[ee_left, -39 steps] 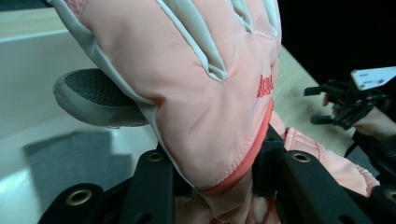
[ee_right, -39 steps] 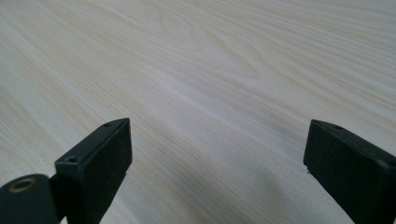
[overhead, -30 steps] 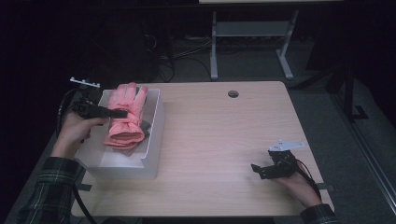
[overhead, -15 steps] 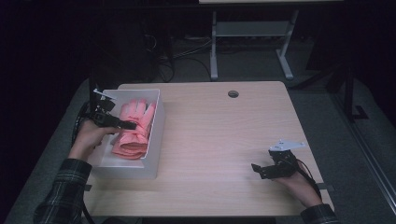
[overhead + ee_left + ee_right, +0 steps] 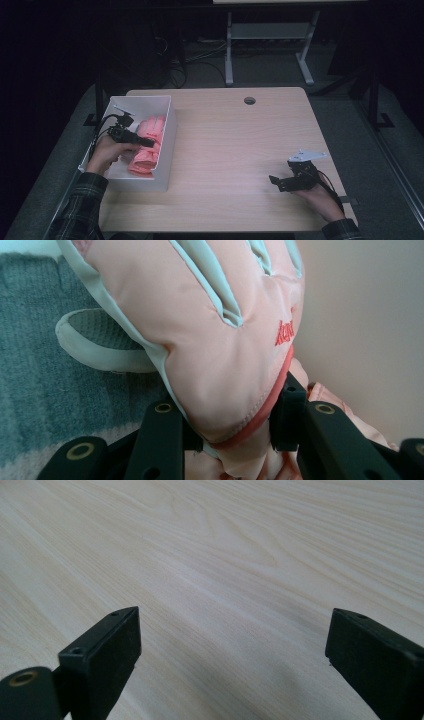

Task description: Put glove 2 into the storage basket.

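A pink padded glove (image 5: 144, 161) with pale trim lies in the white bin (image 5: 168, 142) at the table's left. My left gripper (image 5: 149, 143) is inside the bin, shut on the glove. In the left gripper view the glove (image 5: 215, 340) has its cuff pinched between both black jaws of my left gripper (image 5: 232, 426), fingers pointing away. More pink fabric (image 5: 345, 412) bunches under the right jaw. My right gripper (image 5: 274, 181) rests low over the table's front right, open. The right gripper view shows my right gripper (image 5: 232, 650) with bare wood between its jaws.
Grey knitted fabric (image 5: 35, 365) lies under the glove inside the bin. A round cable hole (image 5: 249, 100) sits near the table's (image 5: 240, 150) far edge. A metal stand (image 5: 270, 35) is on the floor behind the table.
My left gripper has come down with the pink glove from above the bin into it and shifted toward the near side. The right gripper has stayed put.
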A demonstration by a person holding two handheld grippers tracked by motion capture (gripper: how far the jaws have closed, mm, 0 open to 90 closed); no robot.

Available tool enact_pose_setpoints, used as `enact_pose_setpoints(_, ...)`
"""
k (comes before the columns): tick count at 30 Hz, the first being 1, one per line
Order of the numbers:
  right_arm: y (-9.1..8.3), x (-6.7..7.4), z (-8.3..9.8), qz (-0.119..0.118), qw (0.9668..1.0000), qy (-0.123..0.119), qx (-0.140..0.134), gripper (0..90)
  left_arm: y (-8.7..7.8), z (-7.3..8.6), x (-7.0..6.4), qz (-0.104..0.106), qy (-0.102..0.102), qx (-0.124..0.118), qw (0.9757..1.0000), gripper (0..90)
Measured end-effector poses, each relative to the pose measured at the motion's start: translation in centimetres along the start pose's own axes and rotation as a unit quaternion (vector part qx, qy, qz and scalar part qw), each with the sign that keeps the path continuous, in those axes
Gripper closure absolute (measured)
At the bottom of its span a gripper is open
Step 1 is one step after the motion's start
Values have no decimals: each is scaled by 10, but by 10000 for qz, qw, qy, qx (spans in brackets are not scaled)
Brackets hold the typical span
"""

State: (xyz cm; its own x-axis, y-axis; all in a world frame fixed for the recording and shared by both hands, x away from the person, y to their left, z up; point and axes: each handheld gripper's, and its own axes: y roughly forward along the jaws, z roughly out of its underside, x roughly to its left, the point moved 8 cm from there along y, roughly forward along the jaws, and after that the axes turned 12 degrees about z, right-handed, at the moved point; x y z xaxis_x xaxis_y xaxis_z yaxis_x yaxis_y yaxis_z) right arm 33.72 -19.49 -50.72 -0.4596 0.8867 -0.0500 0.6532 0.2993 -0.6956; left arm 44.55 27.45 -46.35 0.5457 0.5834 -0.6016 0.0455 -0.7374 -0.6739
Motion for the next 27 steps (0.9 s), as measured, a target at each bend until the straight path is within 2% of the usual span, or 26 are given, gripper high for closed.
enact_pose_setpoints(4,0,1,-1,-12,10000,-22,-3,74,5,1,3,14,-34,-22,10000,602)
enact_pose_setpoints(5,0,2,-1,-14,10000,-32,-15,74,5,1,5,-17,-52,-48,10000,571)
enact_pose_setpoints(6,0,2,-1,-21,10000,-42,-11,74,4,1,5,-19,-48,-42,10000,494)
enact_pose_setpoints(9,0,1,-1,-2,10000,-48,-19,74,2,0,4,-54,-52,-86,9999,404)
enact_pose_setpoints(13,0,0,-1,-6,10000,-23,-33,74,-6,-5,1,-338,28,-147,9993,235)
enact_pose_setpoints(15,0,0,-1,-14,10000,-21,-29,74,-13,-8,0,-481,77,-248,9985,180)
enact_pose_setpoints(17,0,0,-1,-17,10000,-22,-25,74,-22,-13,-5,-591,148,-363,9975,175)
enact_pose_setpoints(22,-1,1,-1,-24,10000,-12,-6,74,-34,-21,-18,-795,407,-437,9950,153)
enact_pose_setpoints(27,0,0,-1,-35,10000,-1,-12,74,-46,-31,-35,-852,685,-662,9918,142)
